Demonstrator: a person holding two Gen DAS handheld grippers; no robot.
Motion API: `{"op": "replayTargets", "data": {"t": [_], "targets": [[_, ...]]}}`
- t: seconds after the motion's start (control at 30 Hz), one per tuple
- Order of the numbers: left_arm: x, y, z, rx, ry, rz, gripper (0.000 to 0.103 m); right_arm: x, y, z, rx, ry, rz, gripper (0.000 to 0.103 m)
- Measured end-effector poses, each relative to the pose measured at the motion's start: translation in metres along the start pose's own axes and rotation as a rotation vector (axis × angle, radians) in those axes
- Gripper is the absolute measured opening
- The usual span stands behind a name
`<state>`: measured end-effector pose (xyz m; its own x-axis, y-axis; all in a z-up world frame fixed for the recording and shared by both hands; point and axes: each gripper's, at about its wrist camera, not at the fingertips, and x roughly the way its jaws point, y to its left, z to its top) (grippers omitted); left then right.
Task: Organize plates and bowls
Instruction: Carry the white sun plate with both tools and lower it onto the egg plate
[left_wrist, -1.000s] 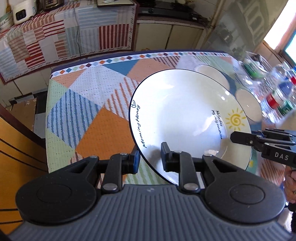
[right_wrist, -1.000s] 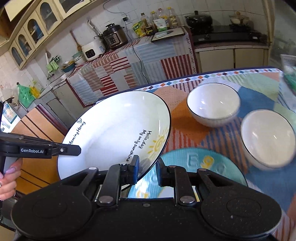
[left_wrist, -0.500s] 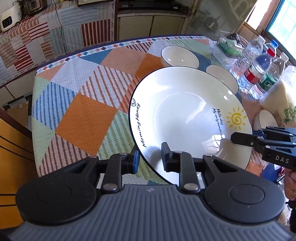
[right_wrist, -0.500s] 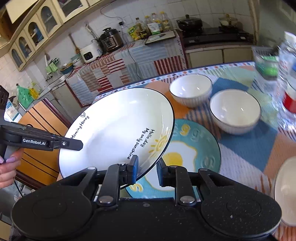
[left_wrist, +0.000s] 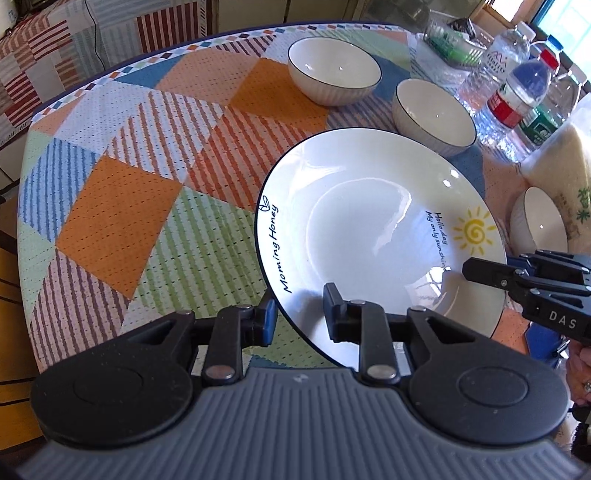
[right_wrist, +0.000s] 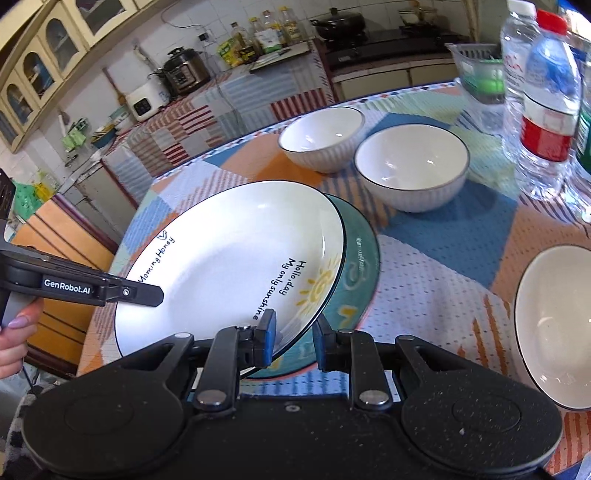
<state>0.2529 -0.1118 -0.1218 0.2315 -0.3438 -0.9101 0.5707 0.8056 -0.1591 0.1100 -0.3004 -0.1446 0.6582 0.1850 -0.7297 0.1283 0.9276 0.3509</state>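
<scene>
Left gripper (left_wrist: 298, 312): fingers clamped on the near rim of the one white plate (left_wrist: 369, 221). Plate held tilted over the one teal plate (right_wrist: 360, 258), which lies on the counter (left_wrist: 110, 184) and shows past its right edge. Right gripper (right_wrist: 293, 338): fingers pinching the plate's opposite rim. Bowls: three, two (right_wrist: 321, 138) (right_wrist: 412, 170) behind, one (right_wrist: 554, 325) far right. Water bottles (right_wrist: 543, 110) and a clear basket (right_wrist: 476, 70) crowd the back right.

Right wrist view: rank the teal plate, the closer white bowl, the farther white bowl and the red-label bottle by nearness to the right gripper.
From the right gripper:
1. Teal plate, just beyond the fingers.
2. Closer white bowl, ahead, right.
3. Red-label bottle and farther white bowl: too close to call.
</scene>
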Motion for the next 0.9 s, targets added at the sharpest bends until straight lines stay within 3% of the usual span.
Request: {"op": "replayTargets", "data": {"t": [0.37,0.7,0.9], "targets": [[0.025,-0.009,0.011,0.009,0.071,0.009,0.026,0.013,-0.010,0.002,0.025,0.035,-0.062,0.026],[0.041,-0.008,0.015,0.002,0.122,0.028,0.029,0.019,0.003,0.006,-0.063,0.042,-0.156,0.026],[0.044,-0.013,0.015,0.020,0.122,0.053,0.029,0.029,0.019,0.007,-0.135,0.061,-0.279,0.030]]}}
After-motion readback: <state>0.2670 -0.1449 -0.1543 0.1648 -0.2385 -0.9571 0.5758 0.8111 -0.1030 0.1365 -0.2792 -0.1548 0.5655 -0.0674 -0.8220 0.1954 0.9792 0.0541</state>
